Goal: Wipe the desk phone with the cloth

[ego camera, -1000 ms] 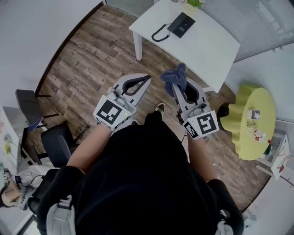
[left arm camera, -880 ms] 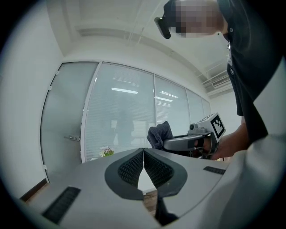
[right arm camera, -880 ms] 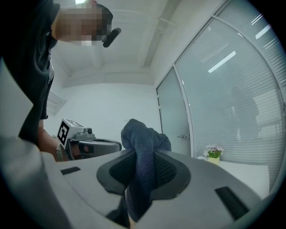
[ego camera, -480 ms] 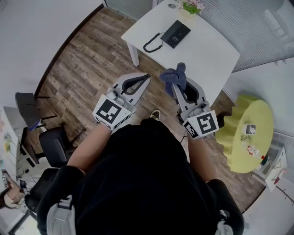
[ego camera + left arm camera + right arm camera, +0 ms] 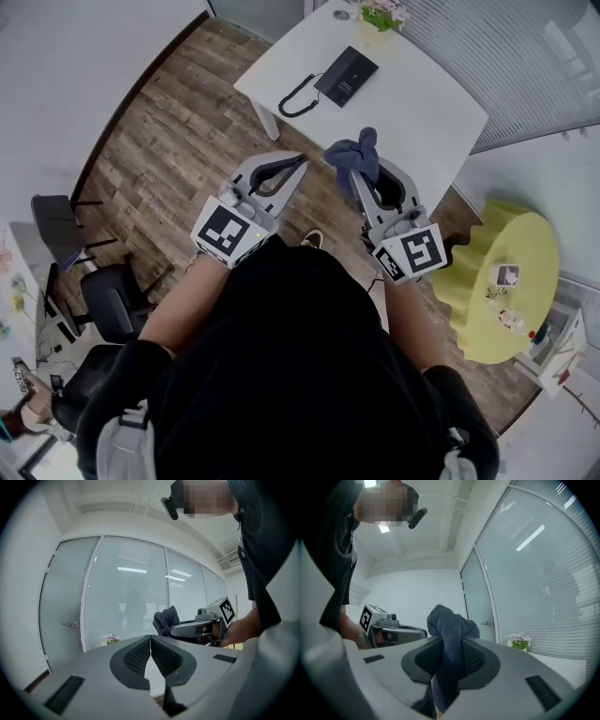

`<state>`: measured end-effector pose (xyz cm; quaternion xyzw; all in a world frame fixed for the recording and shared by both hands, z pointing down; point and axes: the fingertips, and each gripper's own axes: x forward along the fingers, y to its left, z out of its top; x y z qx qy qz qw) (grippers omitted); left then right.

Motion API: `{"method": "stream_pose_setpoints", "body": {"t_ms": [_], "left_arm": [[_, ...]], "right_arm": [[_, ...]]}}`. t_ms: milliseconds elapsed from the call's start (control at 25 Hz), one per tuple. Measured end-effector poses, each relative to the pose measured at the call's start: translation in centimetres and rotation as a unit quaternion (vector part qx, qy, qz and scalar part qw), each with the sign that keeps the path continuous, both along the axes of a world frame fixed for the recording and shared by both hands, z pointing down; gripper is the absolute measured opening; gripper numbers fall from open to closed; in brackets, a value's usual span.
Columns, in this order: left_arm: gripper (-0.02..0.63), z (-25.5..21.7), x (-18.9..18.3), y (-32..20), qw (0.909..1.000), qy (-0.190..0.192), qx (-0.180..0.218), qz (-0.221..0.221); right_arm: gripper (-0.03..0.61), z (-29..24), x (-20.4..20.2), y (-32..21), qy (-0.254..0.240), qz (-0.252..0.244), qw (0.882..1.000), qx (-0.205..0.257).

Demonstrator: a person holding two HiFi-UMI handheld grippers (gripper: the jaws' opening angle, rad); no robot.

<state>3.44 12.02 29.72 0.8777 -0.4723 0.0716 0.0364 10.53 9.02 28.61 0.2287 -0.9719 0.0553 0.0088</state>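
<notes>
A black desk phone [image 5: 346, 76] with its handset [image 5: 293, 97] lying off to the left on a coiled cord sits on the white table [image 5: 422, 103] ahead. My right gripper [image 5: 364, 171] is shut on a dark blue cloth [image 5: 354, 156], which bunches above the jaws [image 5: 451, 626]. My left gripper [image 5: 298, 161] is shut with nothing in it, the pads meeting [image 5: 150, 641]. Both grippers are held at waist height, short of the table and well apart from the phone. From the left gripper view I see the right gripper [image 5: 199, 629] and the cloth [image 5: 166, 619].
A small flower pot [image 5: 380, 14] stands at the table's far edge. A round yellow table [image 5: 511, 281] with small items is at the right. Black chairs [image 5: 111, 300] stand at the left. The wood floor [image 5: 178, 131] lies between me and the white table.
The white table and phone have shifted left and nearer in the head view as I step forward. Both grippers keep their pose, the cloth still held.
</notes>
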Motion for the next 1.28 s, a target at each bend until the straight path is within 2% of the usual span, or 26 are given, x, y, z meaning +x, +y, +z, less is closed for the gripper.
{"method": "stream_pose_setpoints", "body": {"t_ms": [400, 880, 1280], "left_arm": [[0.011, 0.0, -1.6, -6.2, 0.9996, 0.012, 0.004, 0.024], [0.011, 0.6, -6.0, -18.0, 0.994, 0.012, -0.006, 0.108], [0.011, 2.6, -9.6, -24.1, 0.9848, 0.027, -0.031, 0.169]], "right_arm": [[0.091, 0.8, -1.4, -5.8, 0.011, 0.025, 1.0, -0.004], [0.091, 2.1, -6.4, -15.5, 0.055, 0.093, 0.994, -0.01], [0.091, 4.7, -9.4, -20.8, 0.095, 0.167, 0.981, -0.023]]}}
